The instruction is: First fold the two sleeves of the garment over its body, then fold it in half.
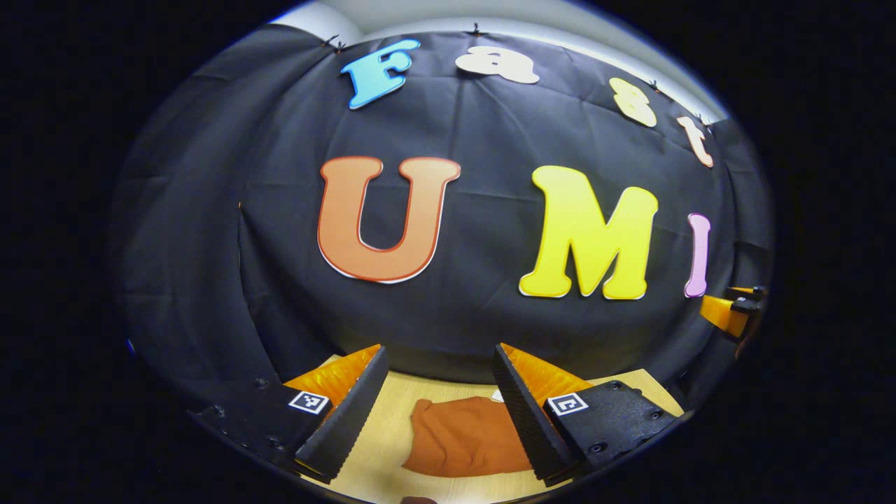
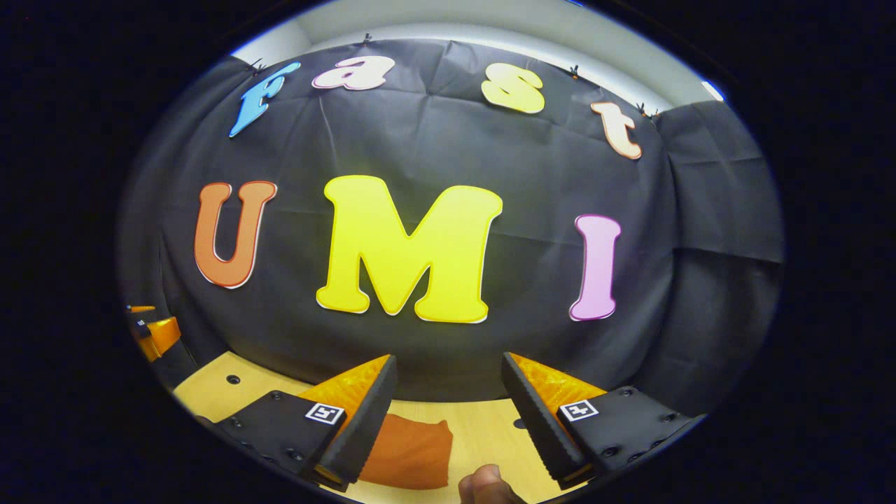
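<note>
Folded garment (image 1: 465, 437) lay on the table (image 1: 378, 448).
Left gripper (image 1: 437, 413) and right gripper (image 2: 448, 420) hovered above it, both spread apart, grasping nothing.

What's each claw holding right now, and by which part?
Nothing is held. The left claw and the right claw both stand open above the table, with the folded garment lying flat on it, untouched.

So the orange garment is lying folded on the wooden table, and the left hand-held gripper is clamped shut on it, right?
Not quite. The left hand-held gripper is open and holds nothing; in the left gripper view its fingers stand apart above the orange garment. The rest holds: the garment lies folded on the wooden table.
</note>
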A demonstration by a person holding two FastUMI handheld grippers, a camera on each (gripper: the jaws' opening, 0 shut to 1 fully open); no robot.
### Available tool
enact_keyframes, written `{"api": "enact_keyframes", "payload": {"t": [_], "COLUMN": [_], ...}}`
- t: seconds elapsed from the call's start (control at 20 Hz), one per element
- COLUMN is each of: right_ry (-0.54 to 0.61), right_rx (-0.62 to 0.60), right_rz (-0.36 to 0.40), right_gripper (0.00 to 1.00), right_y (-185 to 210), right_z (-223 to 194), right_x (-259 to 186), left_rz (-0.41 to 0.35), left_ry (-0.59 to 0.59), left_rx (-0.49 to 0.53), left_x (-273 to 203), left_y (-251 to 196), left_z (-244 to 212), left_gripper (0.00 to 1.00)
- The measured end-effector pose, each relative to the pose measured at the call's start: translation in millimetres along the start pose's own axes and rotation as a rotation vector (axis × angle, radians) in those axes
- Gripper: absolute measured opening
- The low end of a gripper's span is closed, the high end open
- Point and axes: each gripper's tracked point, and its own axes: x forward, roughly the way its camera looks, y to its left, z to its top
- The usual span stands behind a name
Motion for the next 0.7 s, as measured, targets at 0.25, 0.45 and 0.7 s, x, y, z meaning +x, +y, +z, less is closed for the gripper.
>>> {"api": "enact_keyframes", "payload": {"t": [0.25, 0.45, 0.7], "right_ry": [-0.018, -0.027, 0.001], "right_rx": [-0.004, 0.09, 0.065], "right_rz": [0.024, 0.029, 0.015], "right_gripper": [0.95, 0.96, 0.96], "right_y": [-15.0, -17.3, -15.1], "right_z": [-20.0, -32.7, -43.7], "right_x": [-83.1, -122.9, -130.7], "left_rz": [-0.043, -0.021, -0.079], "left_ry": [-0.046, -0.046, -0.042], "left_rx": [0.074, 0.133, 0.139], "left_x": [-66.3, -108.1, -124.7], "left_y": [-25.0, -33.8, -53.7], "left_z": [5.6, -6.8, -9.5], "left_gripper": [0.97, 0.97, 0.97]}}
